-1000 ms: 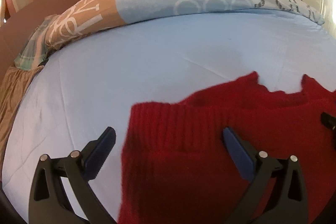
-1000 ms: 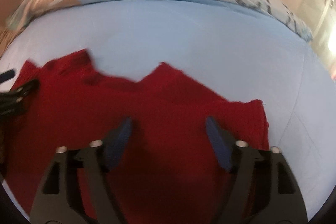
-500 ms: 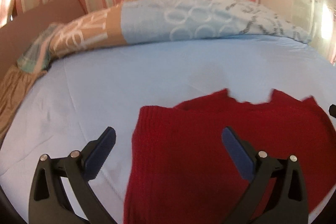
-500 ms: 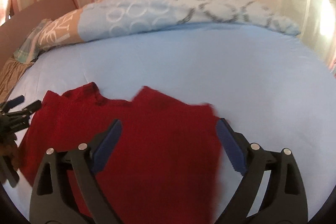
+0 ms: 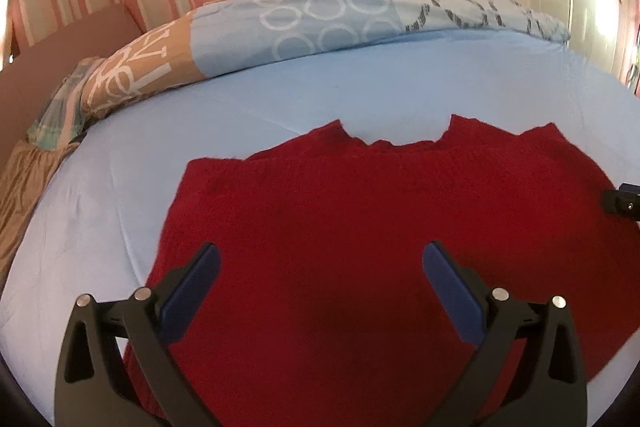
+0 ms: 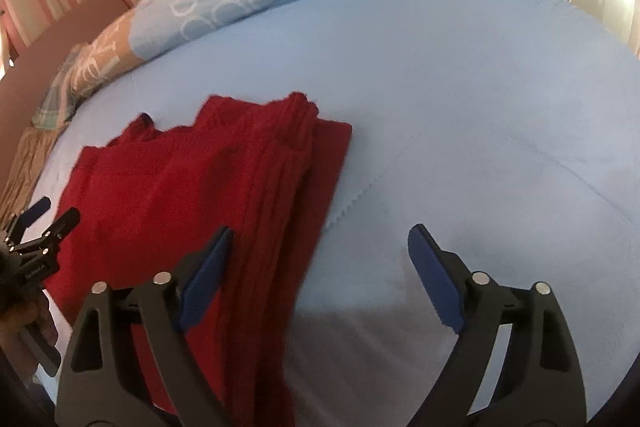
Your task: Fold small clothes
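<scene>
Both tongs gape wide and hold nothing: the left gripper (image 5: 320, 267) hangs over the red sweater (image 5: 360, 219) on the blue bed sheet (image 6: 460, 87), nearer it than the right gripper (image 6: 320, 251), which straddles its right edge. That edge's ribbed fold runs away from me, and the near hem is cut off below.

my right gripper (image 6: 318, 259) now sits off the red sweater's (image 6: 192, 195) right edge, one pad over blue sheet (image 6: 460, 107); a sleeve lies folded inward. my left gripper (image 5: 320, 271) now hangs above the sweater's middle.
</scene>
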